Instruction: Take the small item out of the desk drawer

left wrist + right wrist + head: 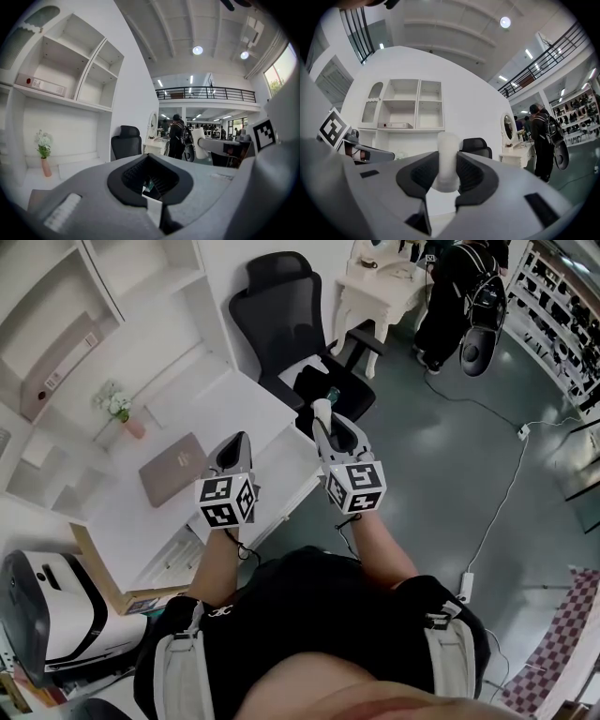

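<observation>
White plastic tube (322, 410), one only, stands upright, pinched in the jaws of the right gripper (327, 427). It is held in the air near the front corner of the counter (234, 395), at 12 o'clock from the holder's chest in the head view. The left gripper (238, 441), the second of the two, hovers just beside it at 9 o'clock, over the counter. On the counter lie one closed laptop (173, 468) and, at 10 o'clock from it, one vase (122, 411) of flowers. One black chair (281, 315) is at 12 o'clock, close behind the tube. One printer (42, 601) sits at 8 o'clock, and a standing person (464, 292) with a backpack is at 1 o'clock.

Seen from the left gripper view, the left gripper (149, 176) has its jaws pressed together at the tips, with nothing between the ribbed pads. Past them are the chair (125, 140) at 12 o'clock, the vase (44, 157) at 9 o'clock, one binder (42, 86) on the shelves (93, 61) at 10 o'clock, and the person (177, 138).

From the right gripper view, the right gripper (447, 177) has its jaws clamped on the tube (446, 154), which hides part of the chair (477, 146). The shelves (405, 110) with the binder (396, 125) are at 10 o'clock and the person (543, 140) at 3 o'clock.
</observation>
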### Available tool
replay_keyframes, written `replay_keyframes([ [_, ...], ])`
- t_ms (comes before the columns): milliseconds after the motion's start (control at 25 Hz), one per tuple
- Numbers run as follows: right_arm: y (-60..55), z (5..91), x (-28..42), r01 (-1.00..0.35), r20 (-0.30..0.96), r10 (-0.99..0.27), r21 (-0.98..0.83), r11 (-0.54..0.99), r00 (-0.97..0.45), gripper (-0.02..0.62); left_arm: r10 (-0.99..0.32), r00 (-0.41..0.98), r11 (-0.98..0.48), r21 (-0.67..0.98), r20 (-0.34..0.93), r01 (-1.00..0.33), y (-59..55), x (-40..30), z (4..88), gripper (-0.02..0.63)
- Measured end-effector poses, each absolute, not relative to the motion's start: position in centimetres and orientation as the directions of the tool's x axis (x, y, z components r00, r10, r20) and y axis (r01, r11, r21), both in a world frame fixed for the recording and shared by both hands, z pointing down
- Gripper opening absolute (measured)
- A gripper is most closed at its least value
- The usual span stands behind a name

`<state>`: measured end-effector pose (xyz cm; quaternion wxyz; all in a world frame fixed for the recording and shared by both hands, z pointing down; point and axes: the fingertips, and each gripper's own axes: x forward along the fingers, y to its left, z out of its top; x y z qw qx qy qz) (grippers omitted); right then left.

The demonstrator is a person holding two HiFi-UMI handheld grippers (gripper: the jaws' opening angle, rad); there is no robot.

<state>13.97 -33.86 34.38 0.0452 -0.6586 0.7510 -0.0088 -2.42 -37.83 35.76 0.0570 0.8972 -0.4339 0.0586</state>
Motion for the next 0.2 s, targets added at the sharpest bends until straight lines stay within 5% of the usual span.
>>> replay_keyframes([
  [200,-33.54,34.31,14.29,-0.989,-0.065,-0.99,-0.073,0.126,-0.122,0.112,-0.765,0.625,-0.626,0.049,0.158,-0.778,-37.47,-2.03,35.97,0.014],
])
